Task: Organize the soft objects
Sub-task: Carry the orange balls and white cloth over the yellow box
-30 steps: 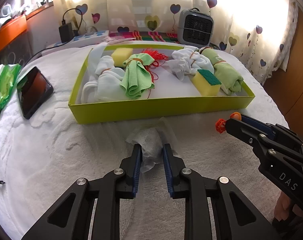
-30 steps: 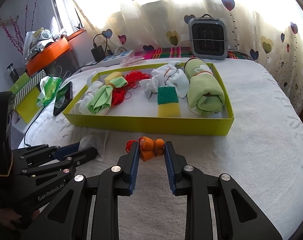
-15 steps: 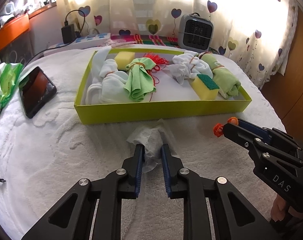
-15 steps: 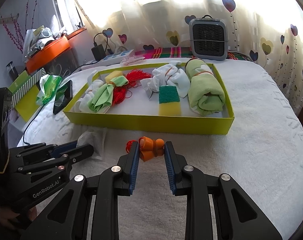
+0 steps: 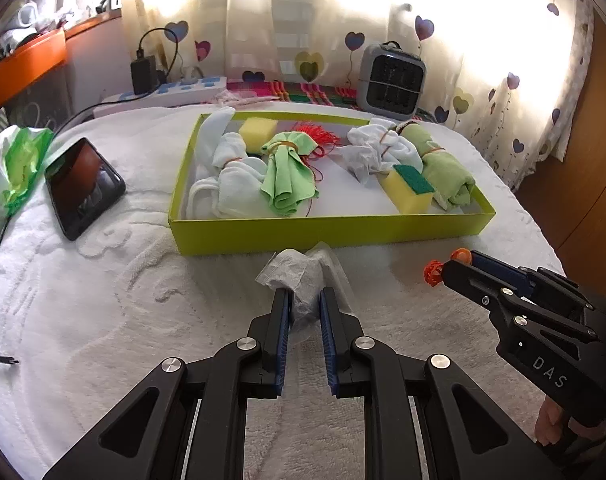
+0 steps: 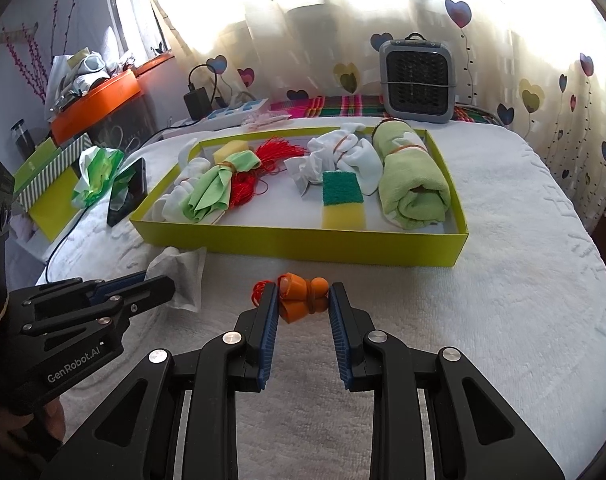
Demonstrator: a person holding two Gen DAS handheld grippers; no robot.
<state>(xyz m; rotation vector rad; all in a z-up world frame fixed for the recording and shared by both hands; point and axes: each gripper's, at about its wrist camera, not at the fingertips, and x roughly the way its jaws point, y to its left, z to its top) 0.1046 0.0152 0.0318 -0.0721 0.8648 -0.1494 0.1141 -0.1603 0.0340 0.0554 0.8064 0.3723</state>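
The left tongs (image 5: 305, 304) are pinched tight on a crumpled white tissue (image 5: 299, 276); their pads have just finished closing on it. The tissue lies on the white bedspread (image 5: 103, 300) just in front of the near wall of the yellow-green tray (image 5: 327, 232). Its lower part is hidden between the blue pads, so whether it is lifted off the cover cannot be told.

The right tongs (image 6: 303, 302) stand partly open around a small orange bundle (image 6: 301, 300) tied with a red band. The left pad touches the bundle; whether the right pad presses on it is hard to make out, as shadow fills that side. From the left wrist view only an orange tip (image 5: 459, 256) and a red loop show past the tongs' black fingers.

Inside the tray lie a white cloth bundle (image 5: 235, 180), a green cloth (image 5: 289, 176) tied with a band, red string (image 5: 321, 136) partly covered by that cloth, a knotted white rag (image 5: 379, 152), two yellow sponges (image 5: 409, 192) and a rolled green towel (image 5: 447, 172). The far sponge (image 5: 259, 130) is half hidden behind the cloths.

Left of the tray a dark phone (image 5: 83, 188) leans on the cover beside a green-and-white wrapper (image 5: 15, 168), which the frame edge cuts off. A grey heater (image 5: 391, 80) stands behind the tray before the heart-print curtain (image 5: 503, 60), washed out by backlight. Part of a hand (image 5: 551, 420) shows at the right tongs' handle.
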